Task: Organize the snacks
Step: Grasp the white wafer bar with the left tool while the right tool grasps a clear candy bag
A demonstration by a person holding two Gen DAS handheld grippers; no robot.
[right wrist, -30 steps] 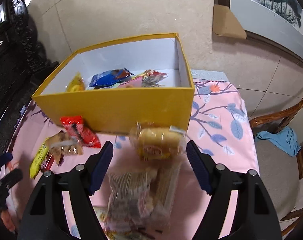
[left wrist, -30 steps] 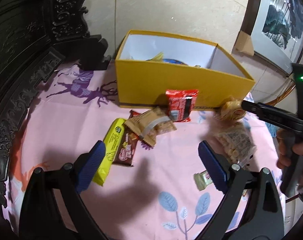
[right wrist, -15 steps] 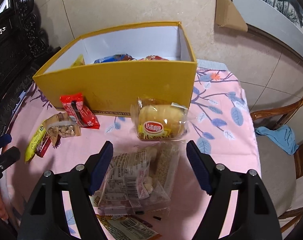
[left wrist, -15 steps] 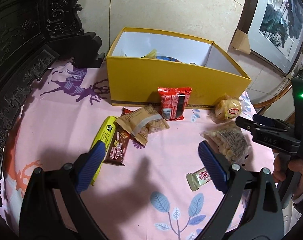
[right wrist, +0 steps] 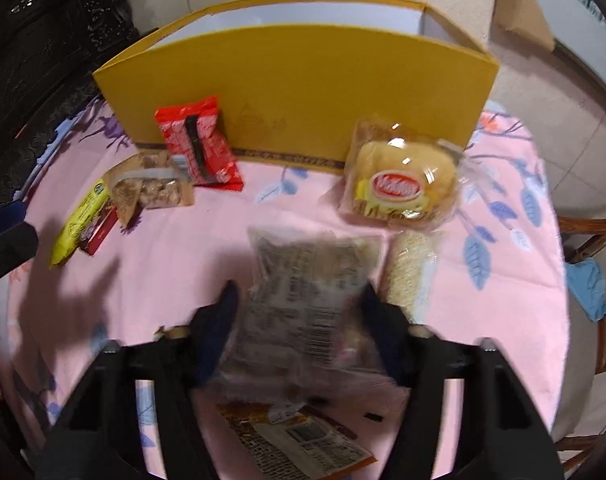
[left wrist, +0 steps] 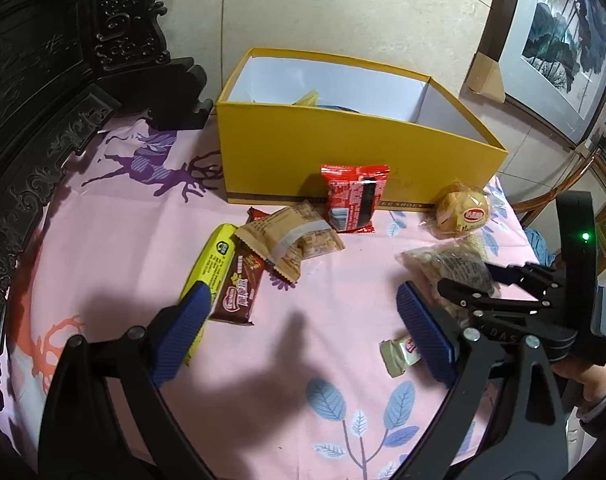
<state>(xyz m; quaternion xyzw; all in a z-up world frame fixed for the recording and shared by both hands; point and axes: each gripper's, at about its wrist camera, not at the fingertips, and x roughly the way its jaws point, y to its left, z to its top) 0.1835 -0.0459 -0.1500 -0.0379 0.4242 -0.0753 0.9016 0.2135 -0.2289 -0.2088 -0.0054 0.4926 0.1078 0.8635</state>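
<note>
A yellow box (left wrist: 343,152) stands at the back of the pink cloth, with a few snacks inside. In front of it lie a red packet (left wrist: 353,200), a tan nut pack (left wrist: 291,238), a yellow bar (left wrist: 213,260), a brown chocolate bar (left wrist: 241,288), a wrapped bun (right wrist: 403,182) and a small gold candy (left wrist: 399,354). My left gripper (left wrist: 303,332) is open and empty above the cloth. My right gripper (right wrist: 303,320) has its fingers on both sides of a clear peanut bag (right wrist: 303,300), which is blurred.
A sesame stick pack (right wrist: 407,268) lies right of the peanut bag, and an orange-brown packet (right wrist: 299,438) lies under the right gripper. Dark carved furniture (left wrist: 43,80) borders the left. A wooden chair (right wrist: 591,232) stands past the table's right edge.
The right gripper has dropped low and forward over the peanut bag and its fingers have narrowed around it. The left gripper has drifted slightly, staying open.
</note>
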